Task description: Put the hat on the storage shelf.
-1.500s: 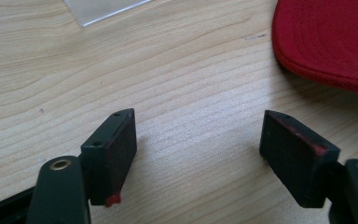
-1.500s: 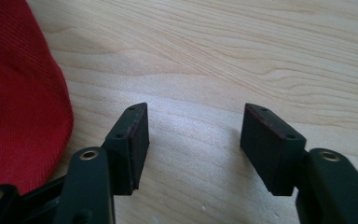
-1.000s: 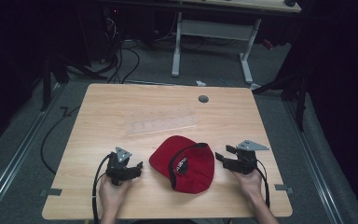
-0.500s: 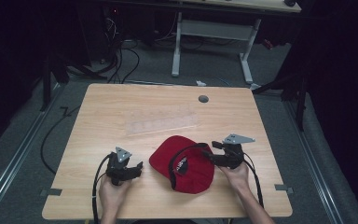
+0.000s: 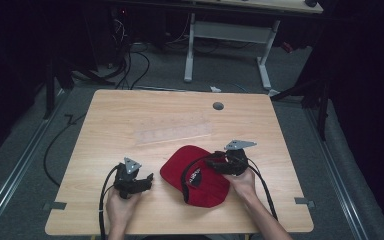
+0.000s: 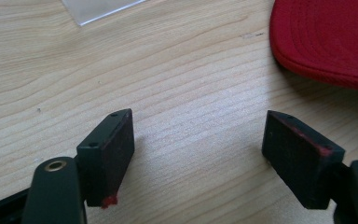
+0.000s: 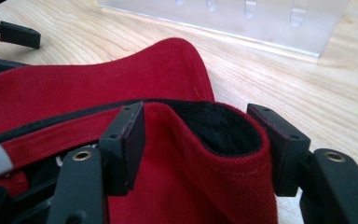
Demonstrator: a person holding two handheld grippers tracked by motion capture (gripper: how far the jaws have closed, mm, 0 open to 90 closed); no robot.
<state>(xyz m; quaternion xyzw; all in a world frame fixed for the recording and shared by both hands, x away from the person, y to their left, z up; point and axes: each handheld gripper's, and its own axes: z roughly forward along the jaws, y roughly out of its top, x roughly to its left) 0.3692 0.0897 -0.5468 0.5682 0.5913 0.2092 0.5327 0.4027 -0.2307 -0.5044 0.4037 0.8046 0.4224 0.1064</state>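
A red cap (image 5: 195, 175) lies upside down near the table's front, its black lining showing. My right gripper (image 5: 212, 162) reaches over the cap from the right. In the right gripper view a raised fold of the cap's rim (image 7: 223, 140) sits between the jaws of this gripper (image 7: 196, 135), which have just been closing; the fold looks rounded, not squeezed. My left gripper (image 5: 150, 179) rests on the wood left of the cap, jaws wide apart. In the left gripper view its fingers (image 6: 198, 144) hold nothing, and the cap's brim (image 6: 326, 42) lies beyond them.
A clear plastic rack (image 5: 175, 132) lies flat on the wooden table (image 5: 130, 110) behind the cap. A round grey cable port (image 5: 218, 106) sits at the table's far side. Cables trail from both grippers off the front edge. Another table's white legs (image 5: 190, 45) stand beyond.
My right gripper has moved left from beside the cap onto its rim, and a fold of the rim now lies between its jaws. The left gripper has stayed put.
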